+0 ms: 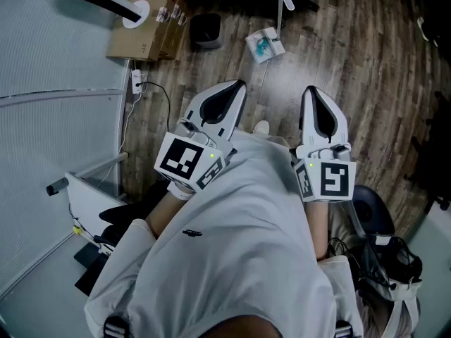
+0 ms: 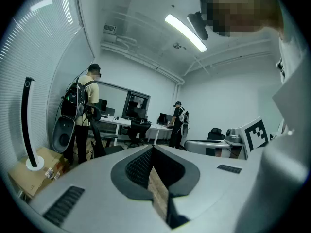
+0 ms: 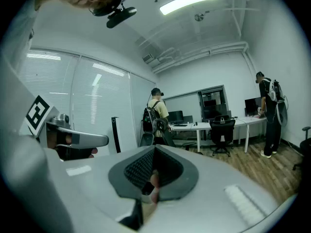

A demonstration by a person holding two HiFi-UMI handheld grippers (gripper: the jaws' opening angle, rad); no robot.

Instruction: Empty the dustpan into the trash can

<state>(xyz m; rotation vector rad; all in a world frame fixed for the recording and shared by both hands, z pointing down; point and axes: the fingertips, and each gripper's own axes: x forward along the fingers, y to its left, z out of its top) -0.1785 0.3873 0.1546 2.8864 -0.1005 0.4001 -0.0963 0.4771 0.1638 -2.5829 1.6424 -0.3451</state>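
Left claw and right claw are held side by side before the person's white shirt in the head view, both clenched and carrying nothing. Well ahead of them on the brown wooden plank floor stands what looks like the white long-handled dustpan, with something teal in its pan. The small dark trash can sits near it on the left, beside a brown cardboard box. In the left gripper view the ribbed dark pads meet at the tip, with only a sliver of floor showing behind them. Beyond is an office with white desks and standing people, but no dustpan or can. The right gripper view shows its jaws pressed together too. A pale smear shows in the slit, and I cannot tell what it is. The same desks lie beyond. Judging from this, the approach comes first. One claw needs to dip well down, spread its jaws and square up to the upright handle before closing firmly. The pan then wants keeping level on the short carry, and tipping only once its lip is over the can's mouth, so that nothing spills on the floor.
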